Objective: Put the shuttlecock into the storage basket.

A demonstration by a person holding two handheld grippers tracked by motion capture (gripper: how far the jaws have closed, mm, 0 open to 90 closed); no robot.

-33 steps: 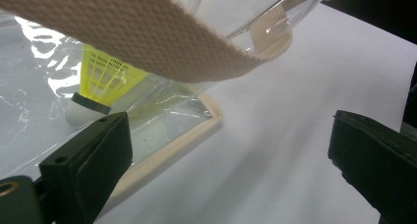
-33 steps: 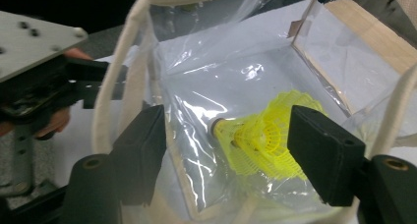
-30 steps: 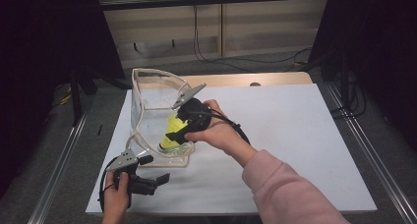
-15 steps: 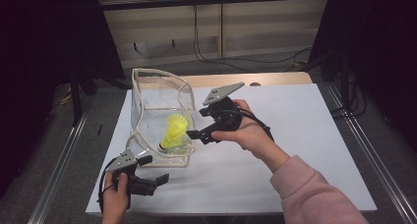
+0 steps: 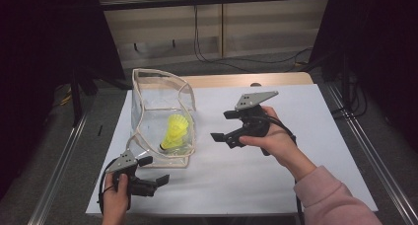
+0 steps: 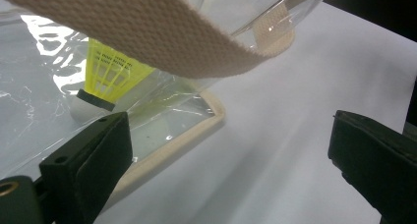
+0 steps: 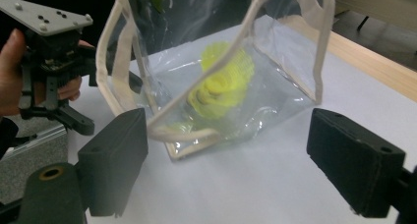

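Two grippers, both spread wide, empty. Right gripper (image 5: pixel 226 127) at 3 o'clock of clear bag (image 5: pixel 160 116); left gripper (image 5: pixel 156 170) at its 6 o'clock. Yellow shuttlecock (image 5: pixel 174 131) inside bag, cork down, axis tilted.

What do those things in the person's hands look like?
Each tool is black with two blocky, flat-faced jaws, a grey three-cornered plate on top and a trailing black cable. The left tool sits in a bare hand; the right tool comes from a pink sleeve.
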